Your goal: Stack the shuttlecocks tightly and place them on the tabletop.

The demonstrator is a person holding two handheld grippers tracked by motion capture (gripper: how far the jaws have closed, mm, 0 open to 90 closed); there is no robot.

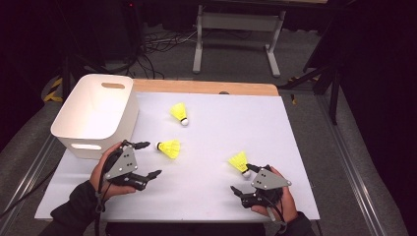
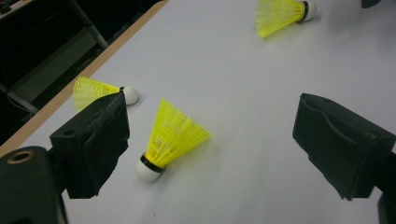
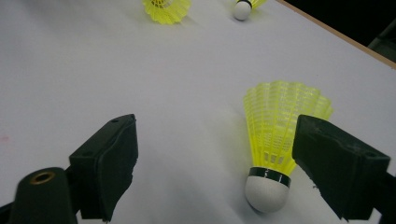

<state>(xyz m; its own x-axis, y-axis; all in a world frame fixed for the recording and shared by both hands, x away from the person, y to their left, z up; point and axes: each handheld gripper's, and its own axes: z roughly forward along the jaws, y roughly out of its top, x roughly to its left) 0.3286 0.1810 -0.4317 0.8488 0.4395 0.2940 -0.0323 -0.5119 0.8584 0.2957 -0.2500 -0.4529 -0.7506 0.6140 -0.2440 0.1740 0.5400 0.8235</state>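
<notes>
Three yellow shuttlecocks with white cork tips lie on the white table top (image 1: 206, 191). My left gripper (image 1: 149, 160) is open beside the middle shuttlecock (image 1: 169, 147), which lies just beyond its fingertips. In the left gripper view this shuttlecock (image 2: 170, 140) rests between the spread jaws, close to the left one, untouched. My right gripper (image 1: 242, 178) is open next to the near-right shuttlecock (image 1: 239, 162). In the right gripper view that shuttlecock (image 3: 275, 135) lies cork toward me against the right jaw. The third shuttlecock (image 1: 179, 113) lies farther back.
A white plastic bin (image 1: 93, 113) with cut-out handles stands on the table's left, just behind my left hand. The table's wooden far edge (image 1: 206, 87) shows beyond the white sheet. A metal frame and cables are on the floor behind.
</notes>
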